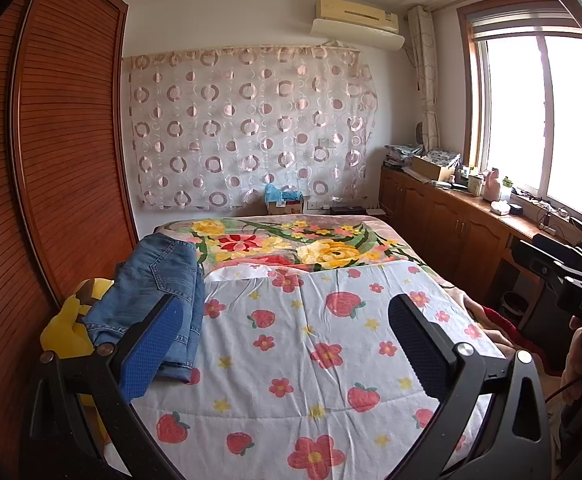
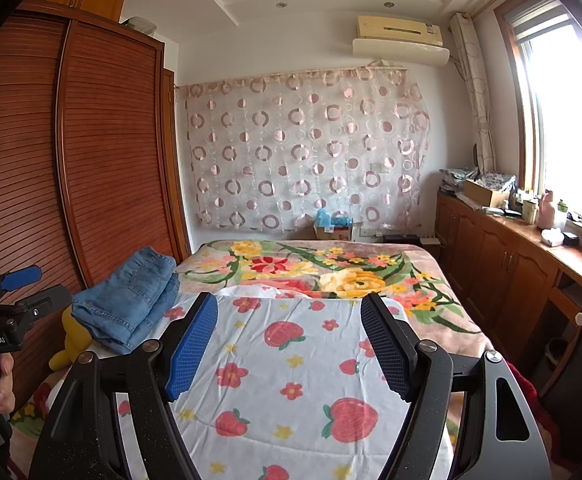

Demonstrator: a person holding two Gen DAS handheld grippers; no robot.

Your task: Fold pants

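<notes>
Blue jeans (image 1: 153, 292) lie folded in a stack at the left edge of the bed, partly on a yellow plush toy (image 1: 69, 328). They also show in the right wrist view (image 2: 131, 300). My left gripper (image 1: 287, 344) is open and empty, held above the strawberry-print quilt (image 1: 311, 360), its left finger just in front of the jeans. My right gripper (image 2: 291, 344) is open and empty over the same quilt (image 2: 291, 380), to the right of the jeans. The left gripper also shows at the left edge of the right wrist view (image 2: 31, 286).
A brown slatted wardrobe (image 1: 63, 140) stands close along the bed's left side. A floral blanket (image 1: 291, 244) covers the far half of the bed. Wooden cabinets with clutter (image 1: 451, 208) run under the window on the right. A box (image 1: 285, 202) sits behind the bed.
</notes>
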